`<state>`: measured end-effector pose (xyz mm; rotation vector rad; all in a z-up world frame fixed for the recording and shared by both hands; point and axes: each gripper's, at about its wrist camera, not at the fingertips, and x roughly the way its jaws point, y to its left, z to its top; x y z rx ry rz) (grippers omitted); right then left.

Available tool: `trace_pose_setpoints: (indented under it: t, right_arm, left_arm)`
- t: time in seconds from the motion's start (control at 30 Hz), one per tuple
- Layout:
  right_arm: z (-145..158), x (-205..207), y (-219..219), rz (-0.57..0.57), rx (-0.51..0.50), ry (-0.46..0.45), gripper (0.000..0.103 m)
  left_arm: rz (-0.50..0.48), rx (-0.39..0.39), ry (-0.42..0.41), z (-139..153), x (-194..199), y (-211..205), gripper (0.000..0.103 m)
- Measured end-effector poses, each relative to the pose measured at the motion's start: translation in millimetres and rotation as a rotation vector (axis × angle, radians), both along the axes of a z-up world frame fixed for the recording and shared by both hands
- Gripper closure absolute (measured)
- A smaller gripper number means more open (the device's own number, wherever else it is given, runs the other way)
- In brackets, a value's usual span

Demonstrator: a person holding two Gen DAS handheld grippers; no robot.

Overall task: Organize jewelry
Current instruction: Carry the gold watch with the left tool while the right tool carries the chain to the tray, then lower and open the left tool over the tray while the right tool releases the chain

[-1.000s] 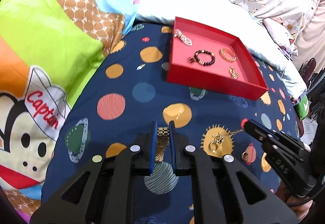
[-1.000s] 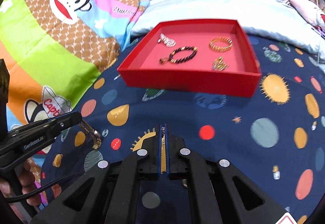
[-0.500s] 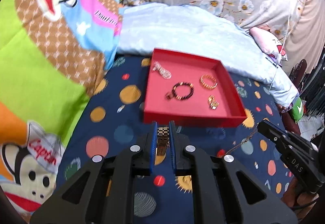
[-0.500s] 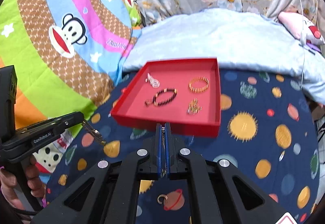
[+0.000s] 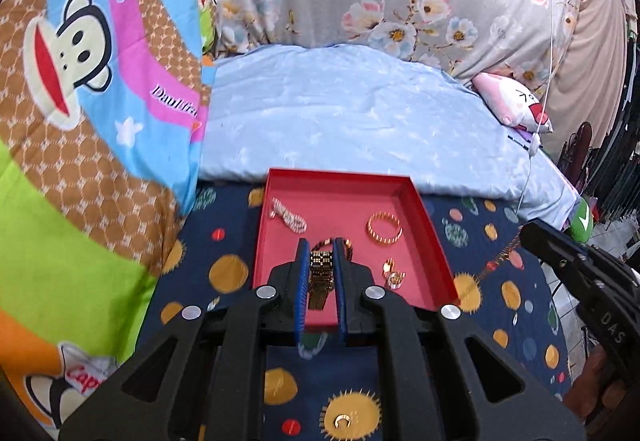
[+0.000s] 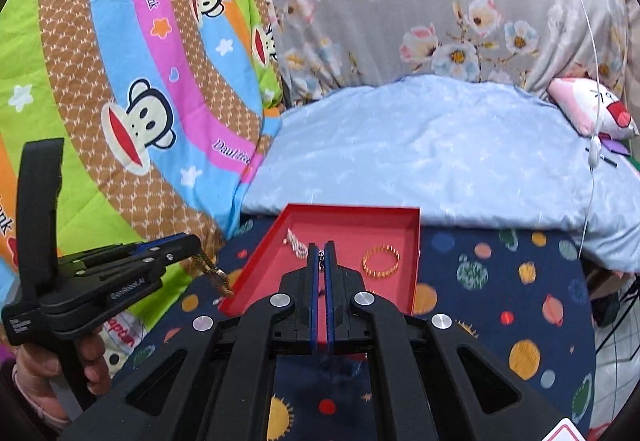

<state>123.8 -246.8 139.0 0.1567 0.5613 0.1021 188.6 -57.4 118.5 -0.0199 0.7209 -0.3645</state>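
Observation:
My left gripper (image 5: 321, 253) is shut on a gold link bracelet (image 5: 320, 275), which hangs above the near part of the red tray (image 5: 437, 241). In the right wrist view the left gripper (image 6: 195, 244) sits left of the tray (image 6: 416, 265), the bracelet (image 6: 213, 274) dangling from it. My right gripper (image 6: 321, 247) is shut on a thin gold chain (image 6: 321, 256). Seen from the left wrist, that chain (image 5: 495, 263) trails down from the right gripper (image 5: 525, 234), right of the tray. Inside the tray lie a silver bracelet (image 5: 289, 218), a gold bangle (image 5: 384, 227), gold earrings (image 5: 394, 275) and a dark bead bracelet (image 5: 349, 244), partly hidden.
The tray rests on a navy planet-print blanket (image 5: 232, 225). A small gold ring (image 5: 342, 421) lies on it near me. A pale blue pillow (image 5: 352, 121) is behind the tray, a bright cartoon quilt (image 5: 80, 161) to the left. A person's hand (image 6: 92, 357) grips the left handle.
Both grippers have risen and come closer to the red tray, each still shut on its piece. The chain has come up off the blanket.

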Motion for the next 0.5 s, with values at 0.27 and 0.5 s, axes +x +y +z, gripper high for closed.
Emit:
trace_pose_setpoints:
  t: [0.27,0.5]
  right_arm:
    - [19,22,-2,-0.010,-0.018,-0.044,0.100]
    - [7,38,-2,-0.019,-0.003,-0.021,0.100]
  left_arm:
    - [-0.014,-0.012,0.004,7,30,-13,0.092]
    - [-0.014,-0.011,0.034,-3,44,-19,0.092]
